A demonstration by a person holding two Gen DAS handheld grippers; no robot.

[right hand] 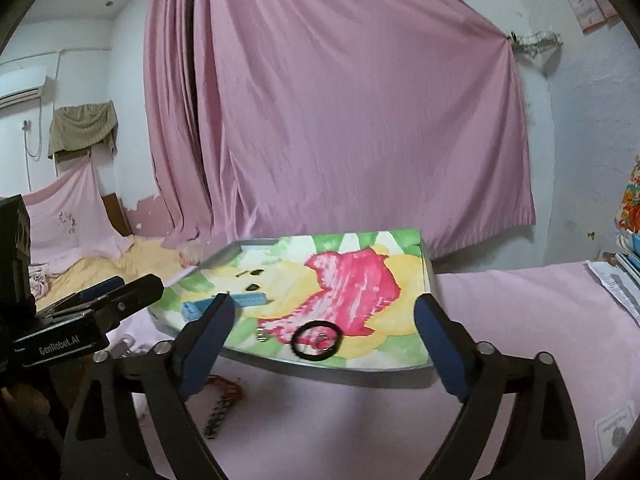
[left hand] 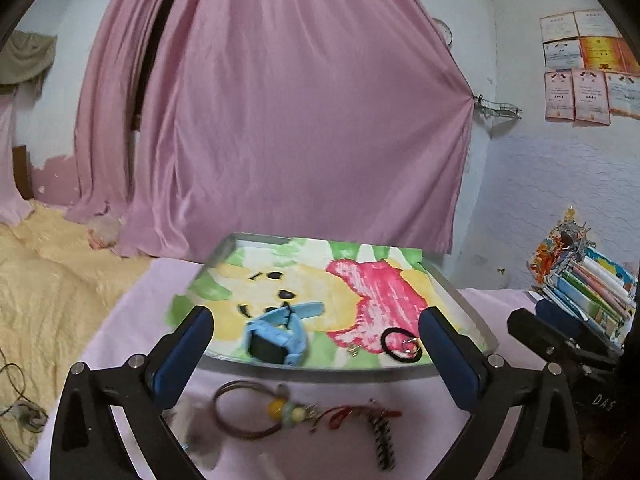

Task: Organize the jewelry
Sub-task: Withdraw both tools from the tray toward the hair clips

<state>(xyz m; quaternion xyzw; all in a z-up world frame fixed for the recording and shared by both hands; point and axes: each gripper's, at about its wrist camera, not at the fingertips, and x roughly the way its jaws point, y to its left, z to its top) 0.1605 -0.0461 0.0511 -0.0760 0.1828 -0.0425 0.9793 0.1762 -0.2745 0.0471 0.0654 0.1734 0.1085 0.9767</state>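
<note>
Abt half done, I reckon. In the tray (left hand: 472,312) already: blue watch (left hand: 276,336), black hair tie (left hand: 400,346) w/ a ring (right hand: 320,340), a small earring (left hand: 353,350). Still out on the pink cloth (left hand: 432,432): beaded bracelet (left hand: 248,410), red-tasselled piece (left hand: 360,416). Left gripper (left hand: 316,336) & right gripper (right hand: 324,320) both spread wide, holding nothing.
</note>
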